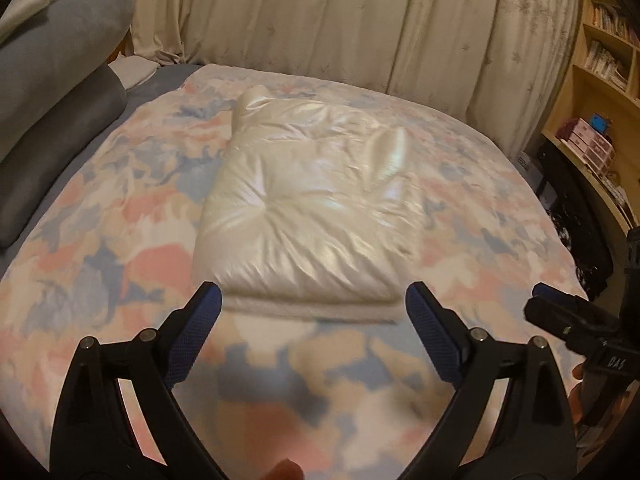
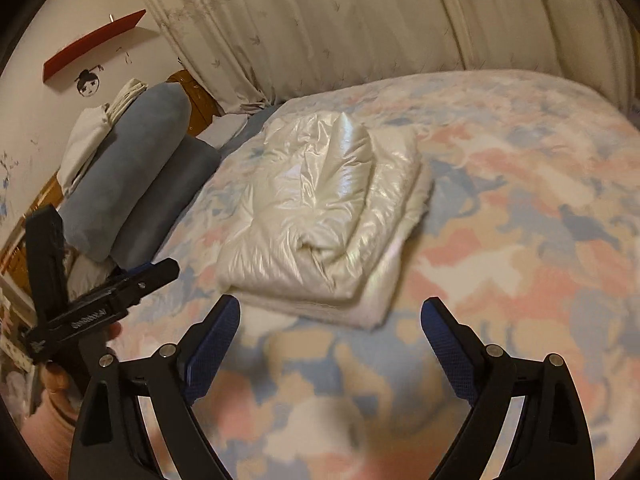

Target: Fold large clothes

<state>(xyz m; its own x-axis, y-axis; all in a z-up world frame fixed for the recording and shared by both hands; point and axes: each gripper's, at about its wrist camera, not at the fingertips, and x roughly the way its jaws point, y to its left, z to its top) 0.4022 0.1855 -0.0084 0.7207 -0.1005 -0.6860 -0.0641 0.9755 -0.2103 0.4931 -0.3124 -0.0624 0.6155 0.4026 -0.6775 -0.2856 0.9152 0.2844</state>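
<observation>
Both grippers are above the bed (image 1: pixel 100 208), angled down at it, nothing held. Left gripper (image 1: pixel 312 308) — jaws spread wide, blue pads clear of everything, only the floral bedspread (image 1: pixel 280 380) between them. Right gripper (image 2: pixel 330 320) is the same: jaws wide apart, empty.

The white puffy jacket (image 1: pixel 312 200) lies folded into a rough rectangle on the middle of the bedspread, just beyond both sets of jaws and touching neither. From the right wrist view, a rolled fold (image 2: pixel 340 184) runs along the top of the bundle; its lower layer sticks out a little at the near edge.

The right gripper also shows at the right edge of the left wrist view, and the left one at the left edge of the right wrist view, with a hand (image 2: pixel 54 380) on its handle.

Grey-blue pillows (image 2: pixel 132 168) are stacked at the head of the bed, pale curtains (image 1: pixel 340 12) hang behind, and a bookshelf (image 1: pixel 604 52) stands off to the right. Frames are slightly motion-blurred.
</observation>
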